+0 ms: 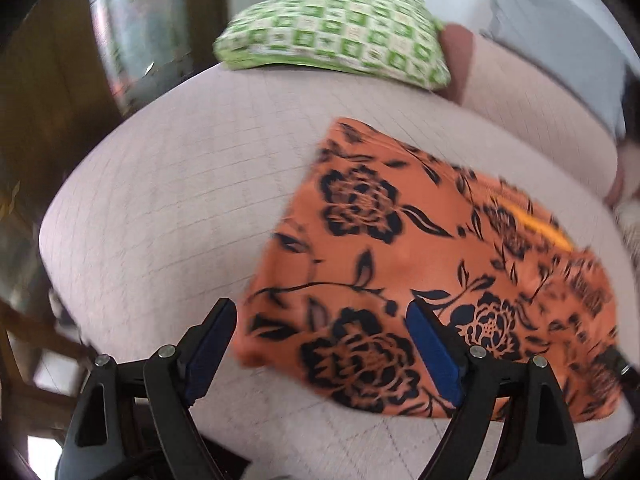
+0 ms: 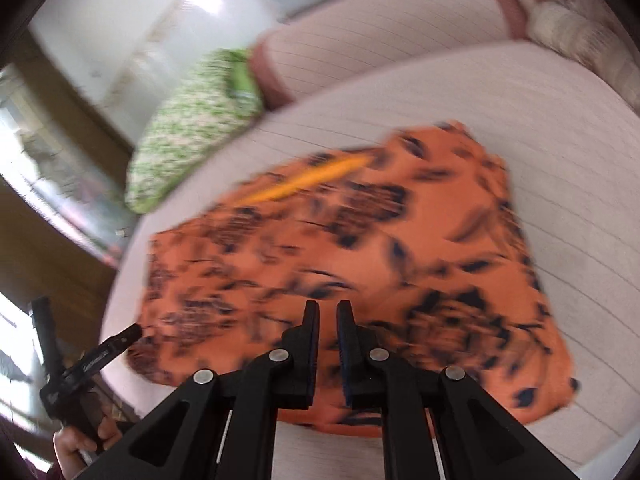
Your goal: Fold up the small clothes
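Note:
An orange garment with black flower print (image 1: 400, 264) lies folded on a pale pink bed (image 1: 180, 184). A yellow strip shows at its far edge (image 1: 548, 228). My left gripper (image 1: 320, 312) is open and empty, its jaws wide apart above the garment's near left corner. In the right wrist view the same garment (image 2: 360, 248) is blurred. My right gripper (image 2: 328, 308) hovers over its near edge with the jaws nearly together, a narrow gap between them and nothing held. The left gripper's tool (image 2: 92, 360) shows at the lower left of that view.
A green and white checked pillow (image 1: 332, 36) lies at the head of the bed, also in the right wrist view (image 2: 192, 128). A pink bolster (image 2: 380, 52) runs behind it. A dark wooden cabinet (image 1: 44, 80) stands left of the bed. A white furry item (image 2: 572, 28) lies far right.

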Action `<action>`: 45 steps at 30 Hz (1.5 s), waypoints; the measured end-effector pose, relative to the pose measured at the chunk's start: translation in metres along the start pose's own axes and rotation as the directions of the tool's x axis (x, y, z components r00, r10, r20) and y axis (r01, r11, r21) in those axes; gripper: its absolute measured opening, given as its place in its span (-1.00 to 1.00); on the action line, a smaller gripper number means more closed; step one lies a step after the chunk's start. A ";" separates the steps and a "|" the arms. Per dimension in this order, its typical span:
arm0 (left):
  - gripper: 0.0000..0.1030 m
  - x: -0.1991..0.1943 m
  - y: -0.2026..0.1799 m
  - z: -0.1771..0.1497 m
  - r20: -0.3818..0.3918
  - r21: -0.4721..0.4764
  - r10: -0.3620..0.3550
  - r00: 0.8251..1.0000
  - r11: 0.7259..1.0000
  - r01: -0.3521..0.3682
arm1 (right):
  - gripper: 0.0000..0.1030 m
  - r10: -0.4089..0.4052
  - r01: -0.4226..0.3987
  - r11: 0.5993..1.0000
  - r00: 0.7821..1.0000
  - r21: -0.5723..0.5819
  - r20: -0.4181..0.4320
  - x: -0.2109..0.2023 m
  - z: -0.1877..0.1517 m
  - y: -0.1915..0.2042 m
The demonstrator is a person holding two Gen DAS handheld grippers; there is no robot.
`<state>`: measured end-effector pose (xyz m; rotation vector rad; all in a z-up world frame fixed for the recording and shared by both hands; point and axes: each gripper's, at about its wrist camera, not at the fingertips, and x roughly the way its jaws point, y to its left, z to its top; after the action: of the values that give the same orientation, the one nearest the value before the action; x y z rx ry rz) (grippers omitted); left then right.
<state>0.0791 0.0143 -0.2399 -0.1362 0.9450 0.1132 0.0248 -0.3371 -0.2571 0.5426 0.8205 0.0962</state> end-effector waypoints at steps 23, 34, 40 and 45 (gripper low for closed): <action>0.71 0.035 0.016 -0.014 -0.057 -0.186 -0.178 0.982 0.969 0.165 | -0.77 0.071 -0.073 0.996 0.997 -0.045 -0.032 0.017 -0.006 0.039; 0.44 0.044 0.009 -0.012 0.043 -0.177 -0.239 0.970 0.954 0.242 | -0.77 0.022 -0.022 0.999 1.000 -0.032 -0.018 0.019 0.001 0.022; -0.33 0.046 -0.002 -0.007 0.026 -0.110 -0.178 0.984 0.978 0.180 | -0.77 -0.001 0.001 0.999 1.000 -0.040 -0.004 0.018 0.001 0.019; -0.48 0.027 -0.011 0.001 0.047 -0.062 -0.205 0.978 0.976 0.208 | -0.77 -0.019 0.018 0.999 0.999 0.033 0.048 0.005 0.008 -0.005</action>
<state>0.0972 0.0048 -0.2607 -0.2917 0.8818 -0.0447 0.0332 -0.3430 -0.2580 0.5659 0.7809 0.0528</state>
